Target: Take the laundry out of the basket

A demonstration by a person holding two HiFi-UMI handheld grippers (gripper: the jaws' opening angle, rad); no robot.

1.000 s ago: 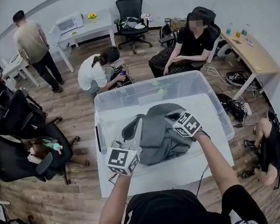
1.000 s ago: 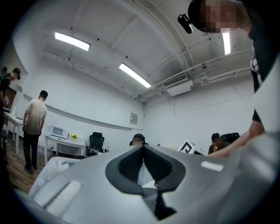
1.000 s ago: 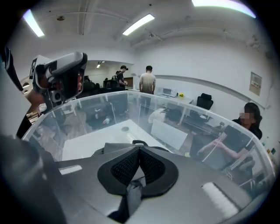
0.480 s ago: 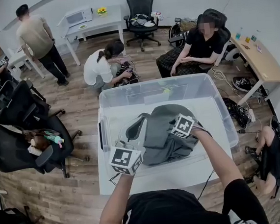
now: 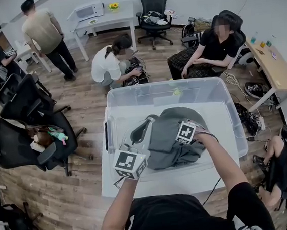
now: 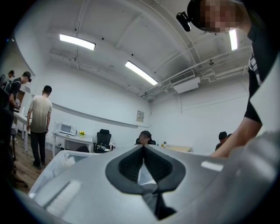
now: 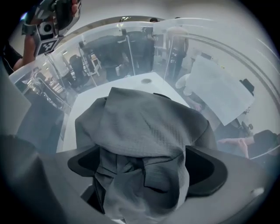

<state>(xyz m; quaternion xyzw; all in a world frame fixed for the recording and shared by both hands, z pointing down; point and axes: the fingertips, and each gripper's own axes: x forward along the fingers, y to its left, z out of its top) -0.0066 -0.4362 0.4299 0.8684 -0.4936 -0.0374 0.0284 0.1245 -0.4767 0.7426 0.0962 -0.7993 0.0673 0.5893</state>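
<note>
**Inspector:** Where is the laundry?

**Assistant:** One grey garment (image 5: 165, 135) lies heaped mid-floor in the clear basket (image 5: 221, 86), which stands on the white counter (image 5: 112, 188).

**Inspector:** Right gripper?

**Assistant:** The right gripper (image 7: 146, 168) points steeply down inside the basket. Its fingers (image 7: 205, 168) have just been opening and are released, spread wide. The garment is bunched between them, with neither pad pressing on it.

**Inspector:** Left gripper?

**Assistant:** The left gripper (image 5: 129, 163) is held level over the basket's 7 o'clock corner. Its fingers are clenched tip to tip, with nothing gripped.

**Inspector:** Obstructions?

**Assistant:** The basket walls ring the garment on all sides, and the right forearm crosses the rim at 5 o'clock.

**Inspector:** Surroundings?

**Assistant:** Black office chairs (image 5: 20, 144) are at 9 o'clock. A crouching person (image 5: 109, 64) is at 11 o'clock, and a seated person (image 5: 212, 47) is at 1 o'clock. A wooden desk (image 5: 278, 68) stands at 3 o'clock, with tangled cables (image 5: 247, 117) on the floor beside it. A microwave (image 5: 90, 11) is on the rear table, with a standing person (image 5: 44, 33) near it.
</note>
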